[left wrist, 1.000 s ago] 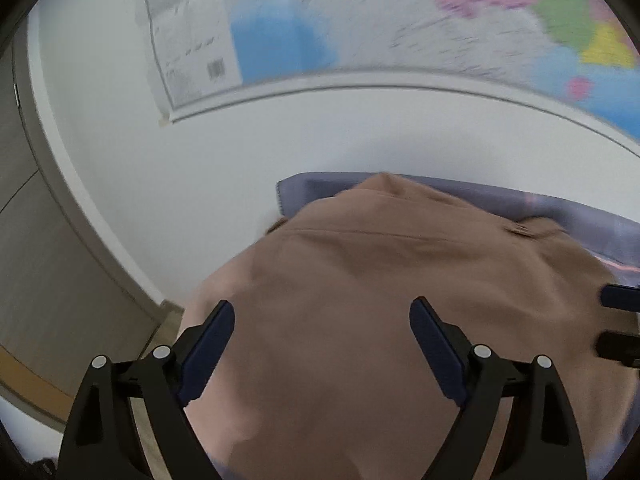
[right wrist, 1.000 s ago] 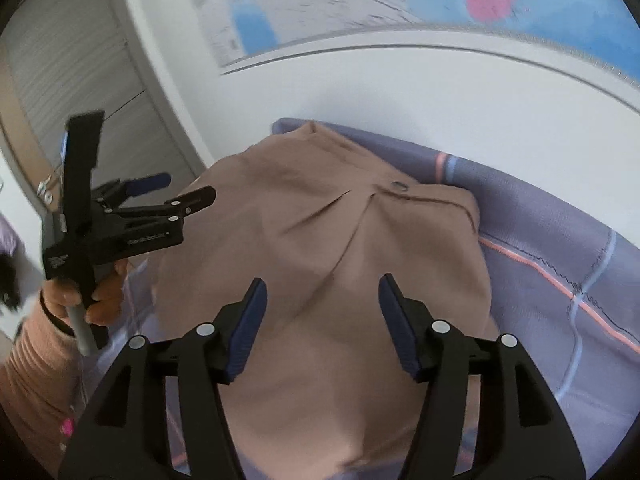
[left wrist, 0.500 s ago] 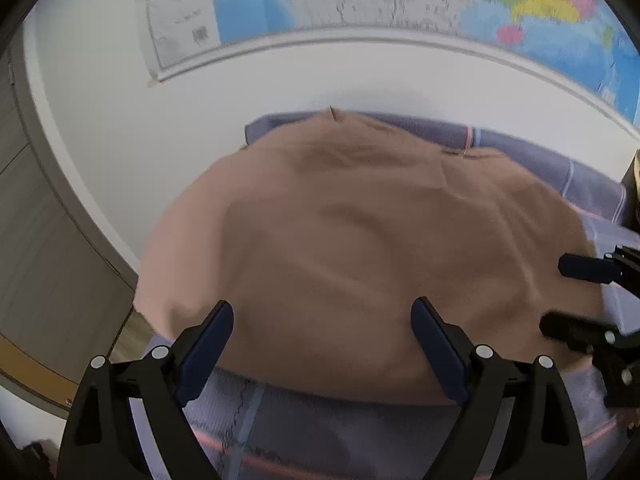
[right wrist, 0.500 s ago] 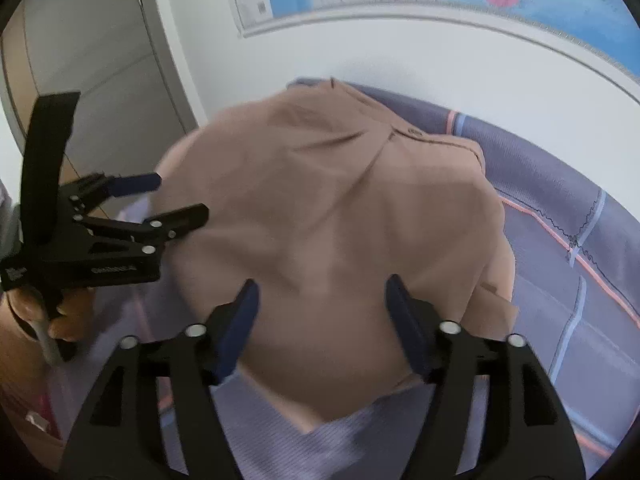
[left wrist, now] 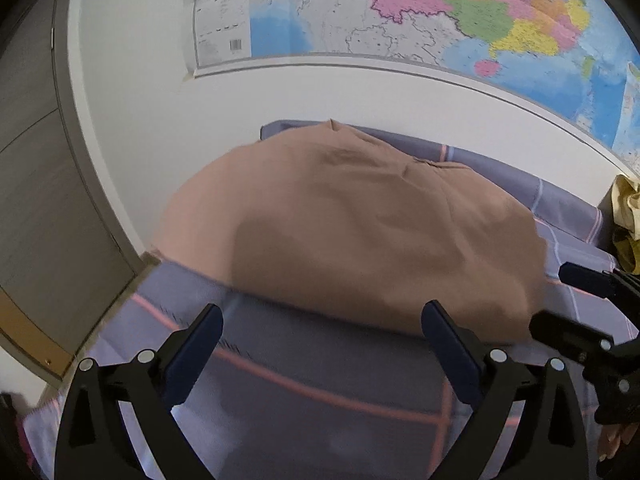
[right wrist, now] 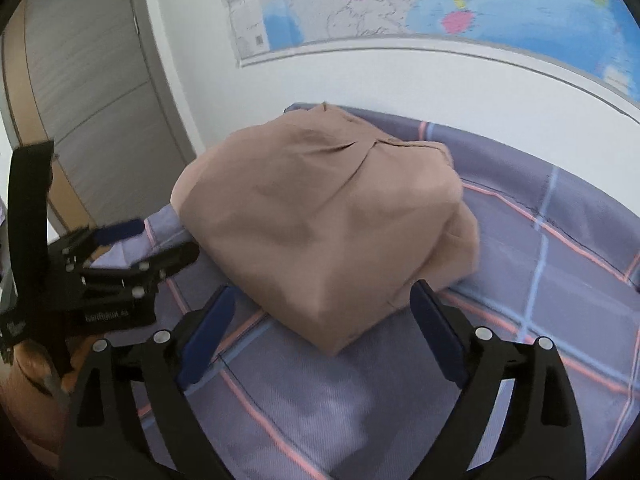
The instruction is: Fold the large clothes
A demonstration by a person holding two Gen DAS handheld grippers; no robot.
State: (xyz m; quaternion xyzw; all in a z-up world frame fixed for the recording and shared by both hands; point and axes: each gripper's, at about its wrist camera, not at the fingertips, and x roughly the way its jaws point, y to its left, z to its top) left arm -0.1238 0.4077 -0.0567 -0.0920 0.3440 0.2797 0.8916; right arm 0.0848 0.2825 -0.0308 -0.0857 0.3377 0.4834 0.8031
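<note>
A tan garment (left wrist: 360,232) lies folded in a thick pile on the purple checked sheet (left wrist: 320,384), near the wall; it also shows in the right wrist view (right wrist: 320,220). My left gripper (left wrist: 322,332) is open and empty, just short of the garment's near edge. My right gripper (right wrist: 322,312) is open and empty, with the garment's near corner between its fingers but untouched. The right gripper appears at the right edge of the left wrist view (left wrist: 560,300). The left gripper appears at the left of the right wrist view (right wrist: 156,240).
A white wall with a coloured map (left wrist: 440,12) stands right behind the bed. A grey cabinet door (right wrist: 92,68) is at the left. A yellow cloth heap (left wrist: 626,216) sits at the far right of the sheet (right wrist: 540,280).
Both grippers have drawn back from over the garment toward the near side. The garment now lies free on the sheet, and more purple sheet shows in front of it.
</note>
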